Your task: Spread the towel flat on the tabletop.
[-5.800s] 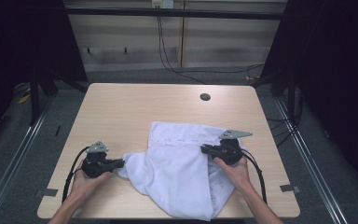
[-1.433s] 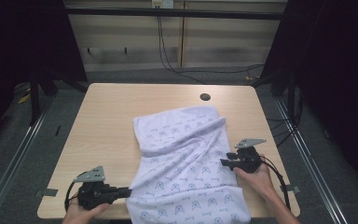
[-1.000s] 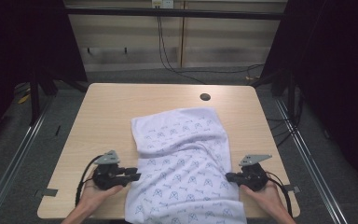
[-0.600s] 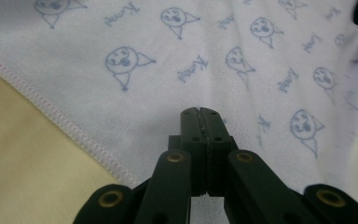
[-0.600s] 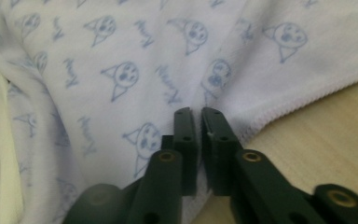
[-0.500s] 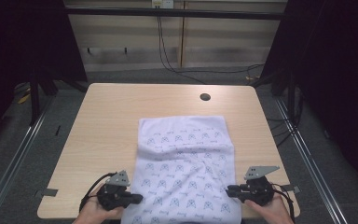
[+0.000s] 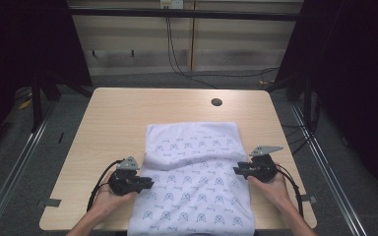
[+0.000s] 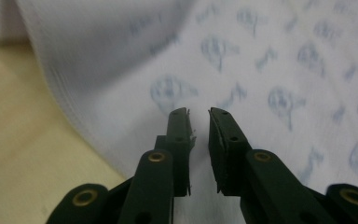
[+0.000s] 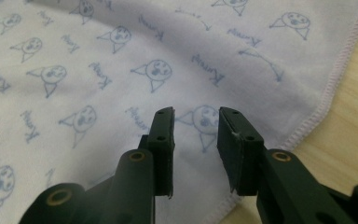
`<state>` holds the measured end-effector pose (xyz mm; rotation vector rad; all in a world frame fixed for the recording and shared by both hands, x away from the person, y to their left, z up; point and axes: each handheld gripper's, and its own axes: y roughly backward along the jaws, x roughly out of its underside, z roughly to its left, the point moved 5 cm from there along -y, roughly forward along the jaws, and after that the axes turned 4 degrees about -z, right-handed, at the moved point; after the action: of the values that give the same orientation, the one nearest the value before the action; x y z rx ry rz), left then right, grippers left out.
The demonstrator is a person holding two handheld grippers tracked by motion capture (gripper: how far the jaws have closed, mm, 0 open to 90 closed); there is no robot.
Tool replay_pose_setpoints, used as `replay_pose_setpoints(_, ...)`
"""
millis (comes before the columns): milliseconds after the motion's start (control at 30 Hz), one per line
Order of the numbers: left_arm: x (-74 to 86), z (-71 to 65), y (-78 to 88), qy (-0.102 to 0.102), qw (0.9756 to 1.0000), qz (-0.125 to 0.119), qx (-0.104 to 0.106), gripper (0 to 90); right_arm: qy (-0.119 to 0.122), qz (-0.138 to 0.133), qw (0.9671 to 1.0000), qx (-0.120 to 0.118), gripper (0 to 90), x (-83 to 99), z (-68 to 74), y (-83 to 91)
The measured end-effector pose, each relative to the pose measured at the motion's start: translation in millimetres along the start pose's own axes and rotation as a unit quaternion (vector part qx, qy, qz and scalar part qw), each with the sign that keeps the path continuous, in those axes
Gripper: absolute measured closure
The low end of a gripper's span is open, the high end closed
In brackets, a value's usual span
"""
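A white cloth printed with small blue figures lies spread flat on the wooden table, and its near end hangs over the front edge. My left gripper rests at the cloth's left edge. In the left gripper view its jaws stand a narrow gap apart over the cloth, with nothing between them. My right gripper sits at the cloth's right edge. It is open above the printed fabric, near the stitched hem.
A dark round hole sits in the tabletop beyond the cloth. Bare wood lies to the left of the cloth and behind it. Cables trail from both grippers toward the table's front corners. Dark floor and metal rails surround the table.
Both grippers dragged the cloth toward the near edge and spread it flat. Since half a second ago they have moved slightly away from the person and the jaws stand apart.
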<state>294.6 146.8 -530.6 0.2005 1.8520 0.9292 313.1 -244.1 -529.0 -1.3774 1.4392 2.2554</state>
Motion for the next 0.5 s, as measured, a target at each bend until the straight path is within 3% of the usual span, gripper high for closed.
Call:
replay_pose_setpoints(100,11.2,-14.5,9.5,-0.015,0.9997,0.013,0.012,82.2,0.002,0.005,1.0,-0.001,65.4,5.9,2.6,1.9)
replay_pose_setpoints(233,20.9,-25.4,18.7,-0.004,0.9993,0.024,0.03,83.0,0.004,0.01,0.9999,-0.009,64.2,8.6,7.8,1.4)
replay_pose_setpoints(300,26.9,-30.2,23.4,-0.001,0.9984,0.025,0.051,80.5,0.009,0.012,0.9998,-0.012,63.9,9.2,14.4,-0.6)
replay_pose_setpoints(333,27.9,-31.4,25.7,0.002,0.9976,0.021,0.066,77.8,0.012,0.014,0.9997,-0.015,64.6,9.0,16.3,-0.9)
replay_pose_setpoints(400,20.5,-24.7,25.7,0.016,0.9981,-0.003,0.06,71.5,0.019,0.016,0.9996,-0.013,65.7,9.5,20.5,-1.4)
replay_pose_setpoints(467,7.3,-12.4,24.3,0.019,0.9985,-0.032,0.039,69.2,0.028,0.022,0.9991,-0.022,75.0,9.9,24.2,-0.7)
replay_pose_setpoints(500,0.3,-5.2,22.5,0.03,0.9978,-0.048,0.034,68.4,0.024,0.025,0.9991,-0.024,76.9,10.5,25.7,-0.1)
